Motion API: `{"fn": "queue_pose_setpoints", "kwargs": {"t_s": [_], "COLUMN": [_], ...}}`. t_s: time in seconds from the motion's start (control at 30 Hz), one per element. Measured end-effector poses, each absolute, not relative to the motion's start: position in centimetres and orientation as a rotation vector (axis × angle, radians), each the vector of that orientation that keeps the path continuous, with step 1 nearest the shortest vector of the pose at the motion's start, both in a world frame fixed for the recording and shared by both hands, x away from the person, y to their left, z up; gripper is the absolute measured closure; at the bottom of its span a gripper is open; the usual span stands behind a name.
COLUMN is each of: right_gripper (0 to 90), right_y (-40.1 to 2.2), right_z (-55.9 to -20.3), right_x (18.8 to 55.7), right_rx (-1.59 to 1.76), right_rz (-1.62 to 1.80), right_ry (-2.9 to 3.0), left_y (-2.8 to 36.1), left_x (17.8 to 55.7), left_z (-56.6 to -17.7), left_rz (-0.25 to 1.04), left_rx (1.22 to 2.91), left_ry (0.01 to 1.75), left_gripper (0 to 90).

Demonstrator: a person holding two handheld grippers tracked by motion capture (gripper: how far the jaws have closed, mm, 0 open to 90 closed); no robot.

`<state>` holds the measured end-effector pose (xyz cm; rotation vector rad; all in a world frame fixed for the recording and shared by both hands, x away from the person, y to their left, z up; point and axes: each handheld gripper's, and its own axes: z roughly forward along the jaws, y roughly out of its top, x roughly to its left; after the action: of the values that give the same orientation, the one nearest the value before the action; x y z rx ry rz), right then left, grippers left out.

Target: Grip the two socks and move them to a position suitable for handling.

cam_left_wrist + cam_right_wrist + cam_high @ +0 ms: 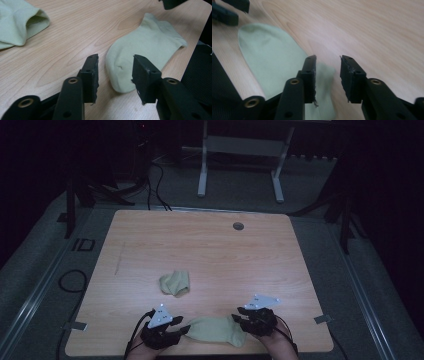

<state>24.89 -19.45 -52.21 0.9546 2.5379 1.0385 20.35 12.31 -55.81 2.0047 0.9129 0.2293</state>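
Both grippers, left [176, 331] and right [243, 316], sit open at flat sock [215, 330] ends near table edge; shallow pinch risks slipping off.

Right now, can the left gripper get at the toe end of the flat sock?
Probably yes. The left gripper is open with the flat sock toe lying just ahead between its jaws, bare table around it, nothing in between.
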Motion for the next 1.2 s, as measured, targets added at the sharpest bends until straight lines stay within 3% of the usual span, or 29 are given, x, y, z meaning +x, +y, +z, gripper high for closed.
{"fn": "queue_pose_setpoints", "kwargs": {"t_s": [0.33, 0.5, 0.97, 1.07, 1.2], "right_gripper": [62.6, 79.4, 70.3, 66.8, 63.1], "right_y": [-16.0, -16.0, -10.9, -7.8, -6.0], "right_z": [-52.0, -52.4, -51.3, -50.9, -50.9], "right_x": [25.2, 25.2, 29.0, 30.5, 31.2], "right_rx": [0.856, 0.854, 0.777, 0.752, 0.731], "right_rz": [1.079, 1.067, 1.051, 1.034, 1.026], "right_ry": [2.565, 2.581, 2.628, 2.659, 2.676], "left_y": [11.8, 11.5, 13.2, 13.9, 14.3], "left_x": [20.6, 20.7, 20.5, 20.5, 20.1], "left_z": [-56.1, -55.8, -56.6, -56.6, -56.3], "left_rz": [0.247, 0.230, 0.229, 0.229, 0.275], "left_rx": [2.001, 1.996, 1.979, 1.970, 1.972], "left_ry": [0.885, 0.867, 0.920, 0.949, 0.967], "left_gripper": [56.6, 69.0, 66.9, 66.8, 57.6]}}
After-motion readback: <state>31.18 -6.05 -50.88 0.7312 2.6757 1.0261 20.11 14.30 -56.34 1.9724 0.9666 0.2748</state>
